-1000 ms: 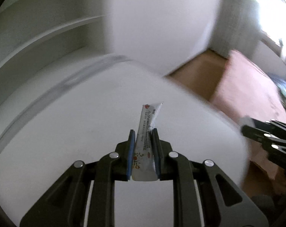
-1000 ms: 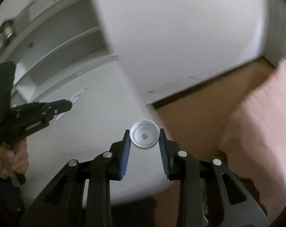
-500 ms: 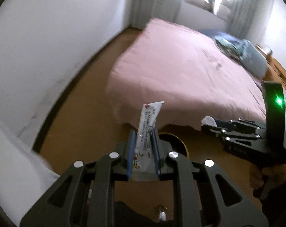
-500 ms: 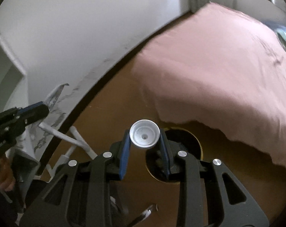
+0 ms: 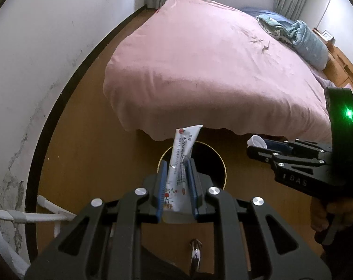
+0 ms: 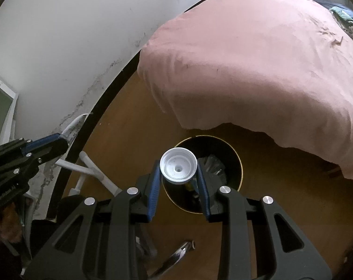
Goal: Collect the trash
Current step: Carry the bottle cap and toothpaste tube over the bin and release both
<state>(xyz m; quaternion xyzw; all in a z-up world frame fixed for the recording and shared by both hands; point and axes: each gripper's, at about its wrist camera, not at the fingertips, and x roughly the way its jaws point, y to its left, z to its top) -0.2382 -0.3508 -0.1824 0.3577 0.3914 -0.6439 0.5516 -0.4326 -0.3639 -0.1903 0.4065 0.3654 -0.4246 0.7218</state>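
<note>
Both grippers have swung from the table to hover above the bin (image 6: 237, 163) near the bed (image 5: 223, 70), left gripper (image 5: 177, 177) clamping a tube (image 5: 182, 161), right gripper (image 6: 178, 175) pinching a cap (image 6: 178, 168), seemingly poised to drop them.

My left gripper (image 5: 177, 175) points forward and down, its blue pads clamped flat against what they hold. My right gripper (image 6: 178, 177) sits level beside it, jaws set wider, pads pinching from both sides. My right hand (image 5: 328, 212) wraps the handle at the right edge of the left view.
</note>
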